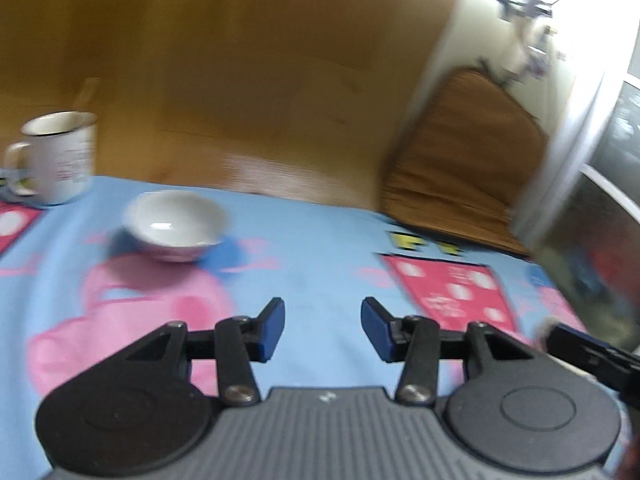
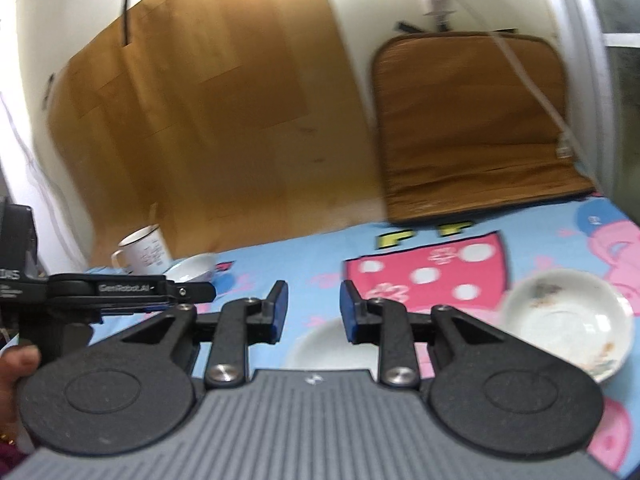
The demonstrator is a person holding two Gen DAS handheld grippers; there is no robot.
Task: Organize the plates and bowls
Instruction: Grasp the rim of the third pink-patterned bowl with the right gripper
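A small white bowl [image 1: 174, 225] sits on the blue and pink cartoon tablecloth [image 1: 320, 272], ahead and left of my left gripper [image 1: 322, 330], which is open and empty above the cloth. In the right wrist view my right gripper [image 2: 313, 312] is open and empty. Below it lies a white plate [image 2: 334, 346], partly hidden by the fingers. A stained white dish [image 2: 568, 326] lies to its right. The small bowl also shows far left in the right wrist view [image 2: 194, 268], behind the left gripper's body [image 2: 120, 290].
A white enamel mug [image 1: 60, 158] stands at the far left of the table, also seen in the right wrist view [image 2: 144, 250]. A brown board [image 2: 208, 120] and a brown cushion [image 2: 472, 124] lean on the wall behind. A metallic frame [image 1: 592, 168] rises at the right.
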